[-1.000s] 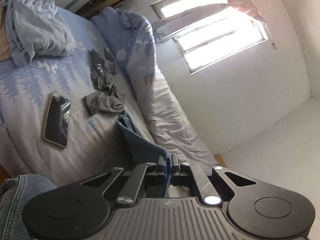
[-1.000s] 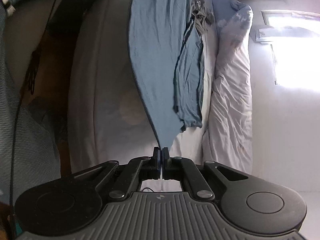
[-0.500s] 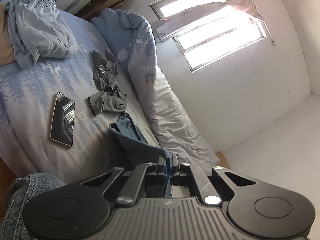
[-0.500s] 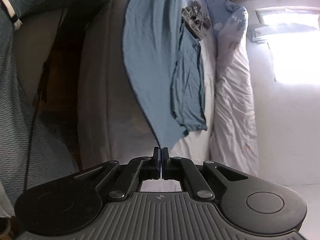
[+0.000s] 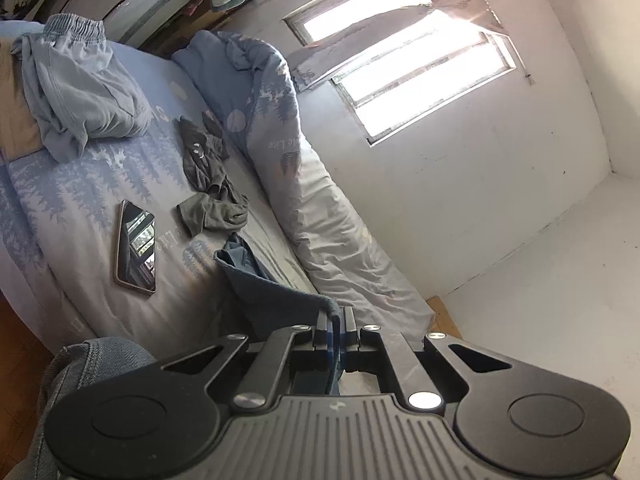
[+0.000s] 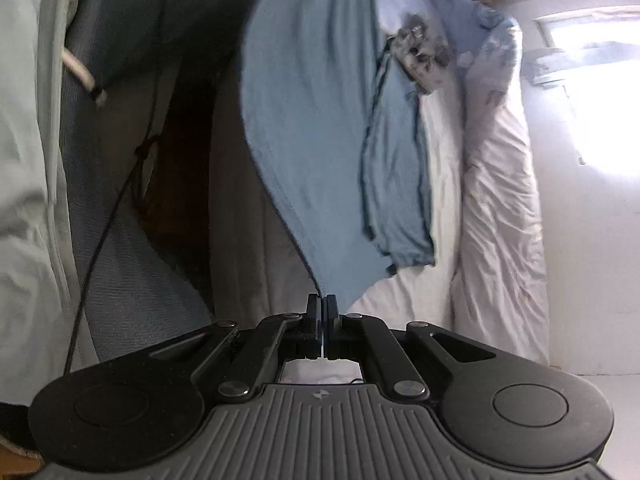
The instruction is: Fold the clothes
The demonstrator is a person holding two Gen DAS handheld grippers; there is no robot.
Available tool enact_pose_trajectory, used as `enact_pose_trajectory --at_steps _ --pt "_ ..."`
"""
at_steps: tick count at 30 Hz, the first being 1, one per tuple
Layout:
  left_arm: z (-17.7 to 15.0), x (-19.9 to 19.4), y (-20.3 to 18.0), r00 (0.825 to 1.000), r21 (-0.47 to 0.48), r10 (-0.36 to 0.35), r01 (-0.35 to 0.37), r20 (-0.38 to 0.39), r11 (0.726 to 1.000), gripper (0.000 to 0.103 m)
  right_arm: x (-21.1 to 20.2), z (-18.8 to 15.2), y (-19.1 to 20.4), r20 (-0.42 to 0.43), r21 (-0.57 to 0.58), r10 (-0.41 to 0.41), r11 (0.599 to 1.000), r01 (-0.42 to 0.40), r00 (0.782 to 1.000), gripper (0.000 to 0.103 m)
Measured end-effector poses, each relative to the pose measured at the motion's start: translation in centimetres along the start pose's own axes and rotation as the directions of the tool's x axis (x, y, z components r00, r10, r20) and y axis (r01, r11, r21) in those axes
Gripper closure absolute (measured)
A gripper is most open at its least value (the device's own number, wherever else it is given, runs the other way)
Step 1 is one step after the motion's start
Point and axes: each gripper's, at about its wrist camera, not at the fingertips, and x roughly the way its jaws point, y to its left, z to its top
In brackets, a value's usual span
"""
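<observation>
A blue garment (image 6: 320, 128) hangs stretched between my two grippers above the bed. My right gripper (image 6: 321, 305) is shut on one corner of it, and the cloth fans out away from the jaws, its far part folded and resting on the white sheet (image 6: 404, 300). My left gripper (image 5: 335, 316) is shut on another edge of the blue garment (image 5: 272, 284), which runs from the jaws down toward the bed. A crumpled dark grey garment (image 5: 208, 184) lies further along the bed, and light blue shorts (image 5: 76, 92) are heaped beyond it.
A phone (image 5: 135, 246) lies face up on the patterned bedsheet (image 5: 80, 184). A rolled quilt (image 5: 304, 184) runs along the wall under the bright window (image 5: 408, 68). A person's trouser leg (image 6: 132, 280) stands beside the bed, and wooden floor (image 5: 16, 344) shows at its near side.
Both grippers have risen and drawn back with the blue garment, lifting more of it off the bed. The phone and grey garment now appear further away in the left wrist view.
</observation>
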Motion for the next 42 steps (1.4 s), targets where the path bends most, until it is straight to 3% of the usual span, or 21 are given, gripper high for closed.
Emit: enact_pose_trajectory --at_steps 9,13,22,32,38,42 --pt "2.1 5.2 2.7 0.996 -0.134 0.073 -0.079 -0.043 0.988 0.103 3.9 0.2 -4.9 0.022 0.072 -0.086 0.994 0.085 0.996 0.103" --pt "3.7 8.0 2.9 0.995 -0.17 0.095 -0.096 -0.017 0.981 0.103 6.3 0.3 -7.7 0.026 0.115 -0.121 0.986 0.117 0.992 0.103" --pt "8.7 19.2 2.8 0.985 -0.198 0.174 -0.167 0.02 0.966 0.103 13.6 -0.3 -17.0 -0.014 0.226 -0.156 0.962 0.155 0.988 0.103" --pt "10.4 36.2 5.7 0.949 -0.095 0.316 -0.315 0.0 0.944 0.103 29.0 -0.4 -24.7 -0.061 0.278 -0.063 0.957 0.077 0.996 0.103" --pt "9.0 44.9 10.7 0.912 -0.071 0.406 -0.409 -0.052 0.91 0.103 40.7 -1.3 -26.3 -0.112 0.322 0.043 0.947 -0.005 0.993 0.103" --pt "7.8 48.2 13.2 0.893 -0.027 0.446 -0.448 -0.051 0.894 0.103 46.1 -1.5 -26.3 -0.12 0.359 0.072 0.933 -0.025 0.99 0.103"
